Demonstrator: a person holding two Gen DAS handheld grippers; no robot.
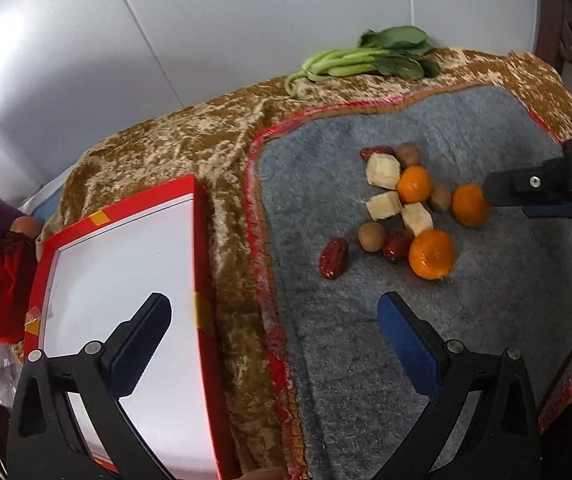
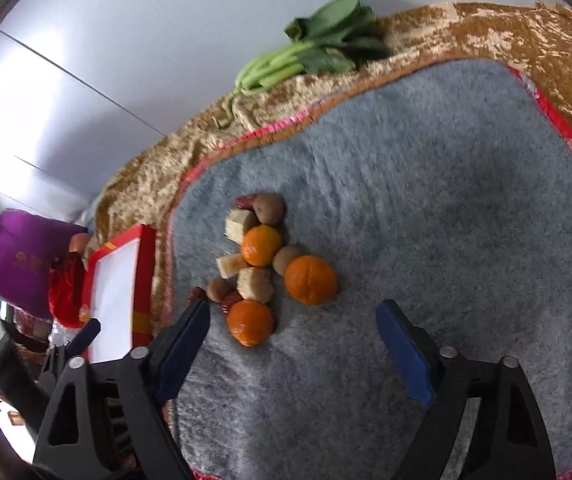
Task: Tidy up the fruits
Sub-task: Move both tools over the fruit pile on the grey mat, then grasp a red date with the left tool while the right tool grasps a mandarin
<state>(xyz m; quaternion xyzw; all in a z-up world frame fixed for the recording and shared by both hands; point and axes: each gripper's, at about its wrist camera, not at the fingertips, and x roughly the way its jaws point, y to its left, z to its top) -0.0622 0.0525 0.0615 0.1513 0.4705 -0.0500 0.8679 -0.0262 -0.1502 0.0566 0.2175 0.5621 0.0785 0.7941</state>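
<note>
A pile of fruit lies on a grey fleece mat (image 1: 446, 320) (image 2: 426, 200): three oranges (image 1: 432, 254) (image 2: 310, 280), pale cut pieces (image 1: 384, 170) (image 2: 254, 283), small brown round fruits (image 1: 371, 236) (image 2: 269, 208) and red dates (image 1: 333, 258). A red-rimmed white box (image 1: 125, 280) (image 2: 115, 292) sits left of the mat. My left gripper (image 1: 273, 312) is open and empty, over the box edge and mat. My right gripper (image 2: 292, 320) is open and empty, just short of the nearest orange (image 2: 249, 322); its fingers (image 1: 526, 196) show by an orange in the left wrist view.
A bunch of leafy greens (image 1: 366, 58) (image 2: 310, 52) lies at the far edge of the gold patterned cloth (image 1: 189, 148) (image 2: 526, 40). A red pouch (image 1: 3, 280) (image 2: 65, 292) and a purple bag (image 2: 25, 260) sit left of the box. A white wall stands behind.
</note>
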